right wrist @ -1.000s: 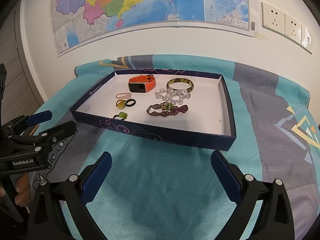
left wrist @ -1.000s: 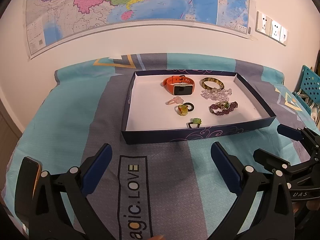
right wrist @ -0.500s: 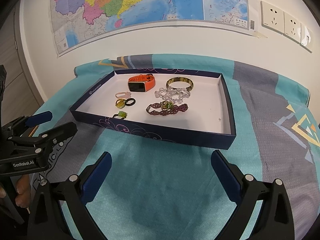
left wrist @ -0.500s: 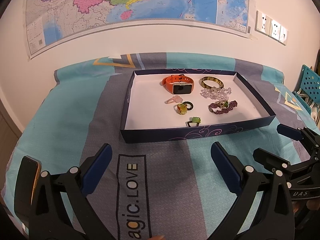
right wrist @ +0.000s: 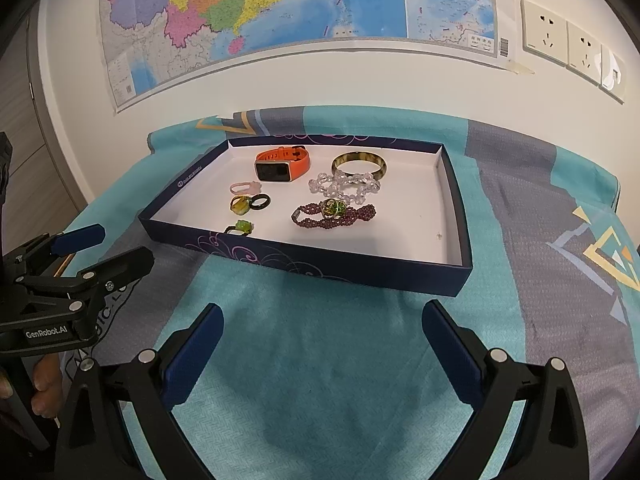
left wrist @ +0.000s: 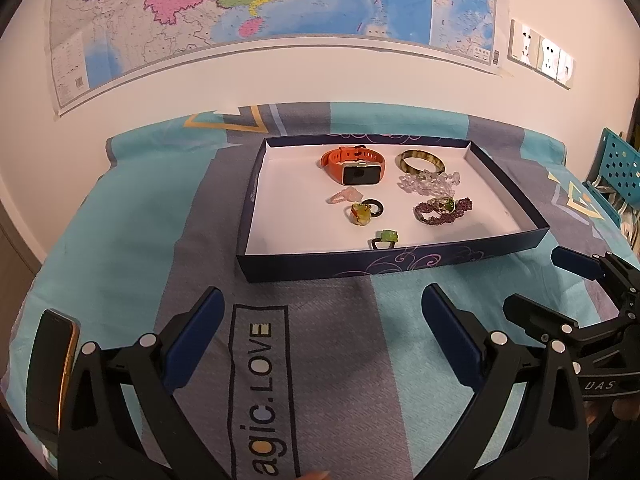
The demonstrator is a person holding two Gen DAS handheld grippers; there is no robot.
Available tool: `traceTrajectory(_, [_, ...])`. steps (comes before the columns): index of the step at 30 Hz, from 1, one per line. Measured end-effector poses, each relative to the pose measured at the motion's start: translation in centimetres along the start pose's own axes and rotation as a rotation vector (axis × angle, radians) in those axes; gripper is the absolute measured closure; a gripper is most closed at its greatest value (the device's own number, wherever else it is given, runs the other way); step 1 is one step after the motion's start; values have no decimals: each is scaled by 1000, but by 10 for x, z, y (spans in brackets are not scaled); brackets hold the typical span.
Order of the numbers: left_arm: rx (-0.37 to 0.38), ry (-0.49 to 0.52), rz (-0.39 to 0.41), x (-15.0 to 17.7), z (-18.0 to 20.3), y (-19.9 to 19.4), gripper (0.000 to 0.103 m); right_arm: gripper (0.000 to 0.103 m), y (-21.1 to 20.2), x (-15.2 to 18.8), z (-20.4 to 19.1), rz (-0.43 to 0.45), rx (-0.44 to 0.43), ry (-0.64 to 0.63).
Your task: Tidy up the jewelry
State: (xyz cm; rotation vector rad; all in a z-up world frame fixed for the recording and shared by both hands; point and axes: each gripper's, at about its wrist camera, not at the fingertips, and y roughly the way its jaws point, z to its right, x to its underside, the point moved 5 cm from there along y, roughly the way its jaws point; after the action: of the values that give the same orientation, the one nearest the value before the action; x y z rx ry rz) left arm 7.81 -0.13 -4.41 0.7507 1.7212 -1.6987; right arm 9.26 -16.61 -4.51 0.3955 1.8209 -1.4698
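Inside, the tray point(left wrist: 400, 266) holds one watch point(left wrist: 354, 166), three bracelets, four rings; both grippers' fingers point(left wrist: 196, 334) spread apart, empty.

The tray point(left wrist: 440, 262) sits mid-frame on the cloth point(left wrist: 132, 240), below the map point(left wrist: 260, 4). Inside it, the watch point(left wrist: 354, 166) lies at the upper centre, the bangle point(left wrist: 420, 161) to its right, the bead bracelets point(left wrist: 442, 208) lower right, and the rings point(left wrist: 366, 212) at the centre
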Motion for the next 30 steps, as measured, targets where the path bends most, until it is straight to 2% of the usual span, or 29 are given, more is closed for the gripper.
traceTrajectory(30, [0,-3,-4,3,0,-1,6,7,-3,-1,-1,7,3,1])
